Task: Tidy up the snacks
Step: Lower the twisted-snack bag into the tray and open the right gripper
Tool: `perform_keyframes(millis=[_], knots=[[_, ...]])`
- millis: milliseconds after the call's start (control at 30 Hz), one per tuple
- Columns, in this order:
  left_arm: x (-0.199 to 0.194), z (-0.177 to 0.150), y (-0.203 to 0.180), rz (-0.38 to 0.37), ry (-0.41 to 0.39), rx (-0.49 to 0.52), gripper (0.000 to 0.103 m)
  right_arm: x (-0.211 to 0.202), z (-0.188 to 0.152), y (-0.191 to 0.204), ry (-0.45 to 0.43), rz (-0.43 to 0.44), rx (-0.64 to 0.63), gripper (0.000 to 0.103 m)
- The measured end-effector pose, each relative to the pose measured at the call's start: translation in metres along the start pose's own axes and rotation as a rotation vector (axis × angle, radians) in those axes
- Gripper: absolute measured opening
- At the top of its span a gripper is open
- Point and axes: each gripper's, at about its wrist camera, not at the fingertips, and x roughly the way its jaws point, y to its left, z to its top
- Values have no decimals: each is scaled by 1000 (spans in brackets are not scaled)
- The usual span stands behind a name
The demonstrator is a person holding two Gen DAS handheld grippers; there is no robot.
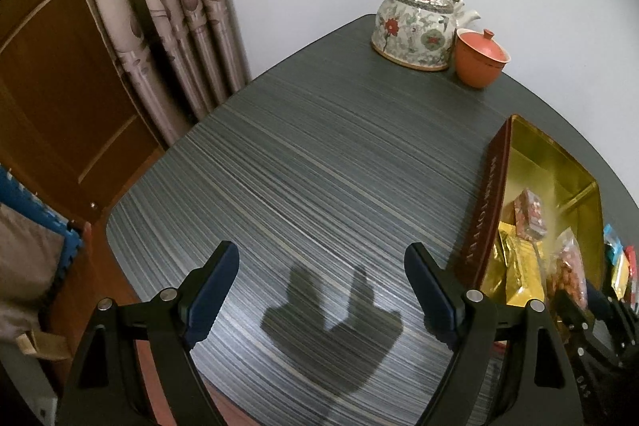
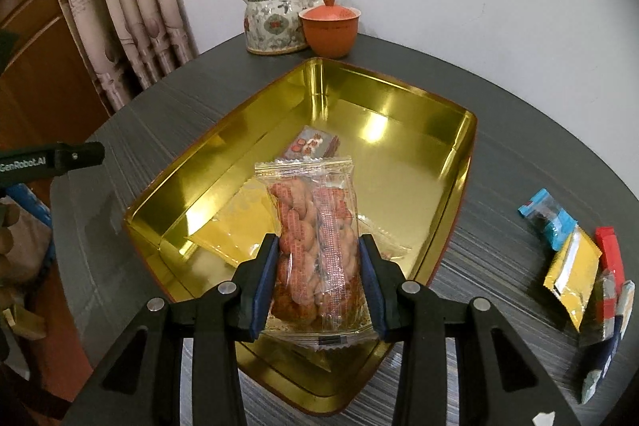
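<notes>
My right gripper (image 2: 317, 266) is shut on a clear packet of orange twisted snacks (image 2: 313, 226) and holds it over the near end of an open gold tin (image 2: 459, 166). Inside the tin lie a yellow packet (image 2: 235, 230) and a small red-printed packet (image 2: 315, 144). The tin (image 1: 493, 194) also shows at the right of the left wrist view, with packets in it. My left gripper (image 1: 321, 286) is open and empty above the bare dark table (image 1: 319, 146), left of the tin.
Several loose snack packets (image 2: 579, 258) lie on the table right of the tin. A floral teapot (image 2: 275, 18) and an orange lidded cup (image 2: 329, 26) stand at the far edge by the wall. Curtains (image 1: 167, 6) and a wooden door (image 1: 60, 106) are left.
</notes>
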Motion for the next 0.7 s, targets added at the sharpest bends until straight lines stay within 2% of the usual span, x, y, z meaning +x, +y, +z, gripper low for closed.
perform_keyframes(millis=[233,267,333,467,600,700], knots=[[5,0,-4,-16,21,12,85,3,-1,1,8,2,-1,42],[5,0,-5,-18,22,14,85,1,-1,0,5,8,3,44],[4,0,-6,-20,19,19,85,-9,-1,-2,-19,14,23,60],[4,-1,-7,-21,16,24,85,-40,-6,-18,-86,13,68,64],[4,-3,-8,-33,22,24,85,-68,-16,-56,-126,-64,135,66],[3,-4,-11,-36,23,35,85,-81,-29,-100,-128,-175,198,66]])
